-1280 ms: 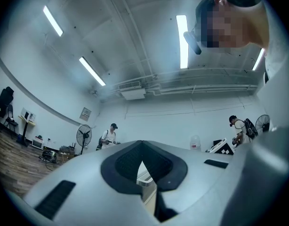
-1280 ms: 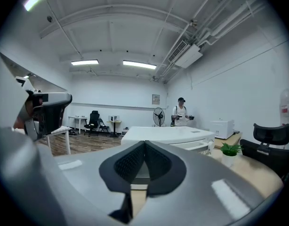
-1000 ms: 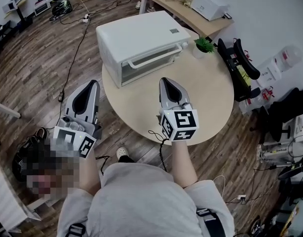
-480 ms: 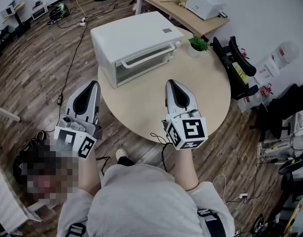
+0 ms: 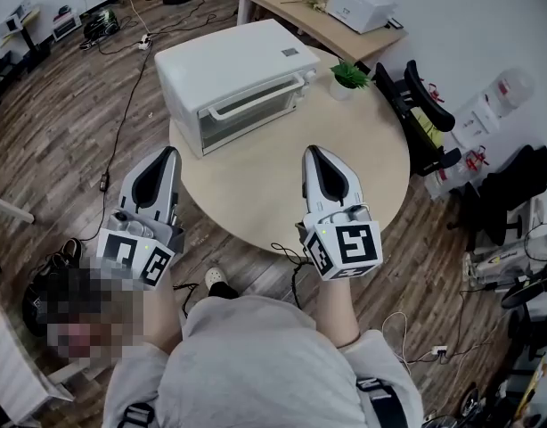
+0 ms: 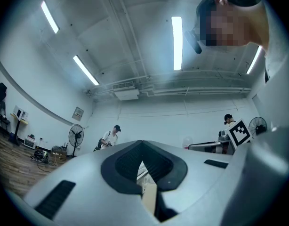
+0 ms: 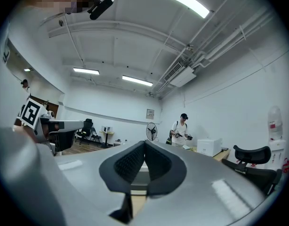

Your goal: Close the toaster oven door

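Wood floor is seen around a round table. Left gripper, jaws together and empty, is held off the table's left edge. Toaster oven is set far left on the table; its door is judged already shut, so the task appears done. Right gripper, likewise closed and empty, is held over the near tabletop, well apart from the oven.

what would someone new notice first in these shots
The white toaster oven, door apparently shut, sits at the far side of the round table. In front, the left tool and right tool point toward it, both shut and empty. A small potted plant stands right of the oven.
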{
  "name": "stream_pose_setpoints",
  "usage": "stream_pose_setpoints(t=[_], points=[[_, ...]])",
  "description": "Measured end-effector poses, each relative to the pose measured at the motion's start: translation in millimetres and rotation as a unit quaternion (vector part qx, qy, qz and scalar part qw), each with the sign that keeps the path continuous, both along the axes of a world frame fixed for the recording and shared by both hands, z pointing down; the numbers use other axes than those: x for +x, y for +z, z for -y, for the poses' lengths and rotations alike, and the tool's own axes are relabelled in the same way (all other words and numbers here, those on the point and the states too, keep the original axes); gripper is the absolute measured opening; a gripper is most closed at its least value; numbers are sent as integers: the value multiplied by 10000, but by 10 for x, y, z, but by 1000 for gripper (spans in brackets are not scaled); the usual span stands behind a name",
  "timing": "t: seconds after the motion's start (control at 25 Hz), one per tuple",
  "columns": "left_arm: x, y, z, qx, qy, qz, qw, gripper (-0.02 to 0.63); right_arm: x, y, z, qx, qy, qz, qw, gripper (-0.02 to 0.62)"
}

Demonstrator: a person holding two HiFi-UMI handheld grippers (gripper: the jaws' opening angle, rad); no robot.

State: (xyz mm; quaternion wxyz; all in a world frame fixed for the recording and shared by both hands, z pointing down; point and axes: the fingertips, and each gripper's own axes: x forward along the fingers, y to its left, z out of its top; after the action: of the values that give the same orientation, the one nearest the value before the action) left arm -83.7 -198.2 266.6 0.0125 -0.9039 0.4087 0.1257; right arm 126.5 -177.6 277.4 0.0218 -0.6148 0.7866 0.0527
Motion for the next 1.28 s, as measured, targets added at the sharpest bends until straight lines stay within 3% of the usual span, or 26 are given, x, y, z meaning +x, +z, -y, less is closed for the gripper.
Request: stream_pose_setpoints(t=[0.92,1.28], points=[[193,-20,-326,43,-6,128,9999,6,224,-5,-361,69,101,105,9999,11],[256,-17,-385,132,-138,434,9989,6,252,-4,-390,54,37,121,9999,11]])
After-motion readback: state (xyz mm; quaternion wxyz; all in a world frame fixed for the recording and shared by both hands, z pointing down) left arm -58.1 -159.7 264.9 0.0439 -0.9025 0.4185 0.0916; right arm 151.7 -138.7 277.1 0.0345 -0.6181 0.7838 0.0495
